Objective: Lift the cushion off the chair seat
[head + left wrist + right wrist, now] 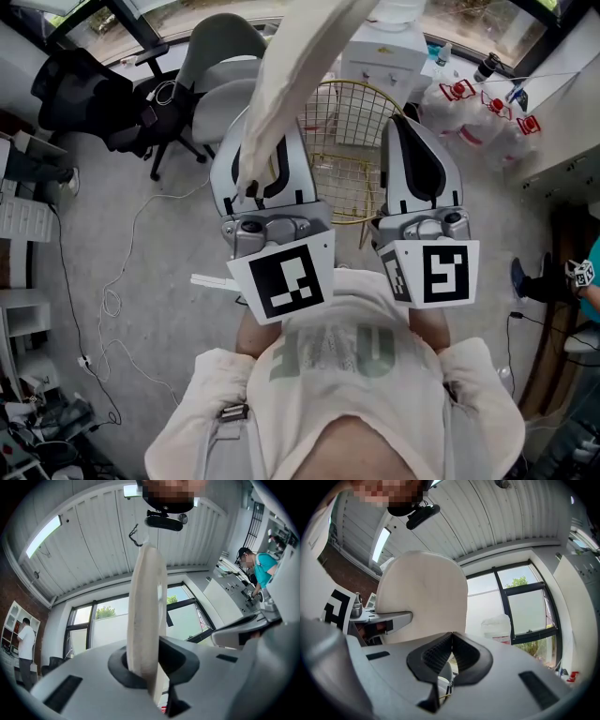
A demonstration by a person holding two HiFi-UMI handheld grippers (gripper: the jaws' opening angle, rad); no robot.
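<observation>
The lift looks done: the left hand-held gripper (258,183) clamps the lower edge of the cream cushion (295,80), which rises toward 1 o'clock, clear of the bare wire chair (342,141) at 12 o'clock. The right hand-held gripper (419,164) is closed on nothing.
</observation>
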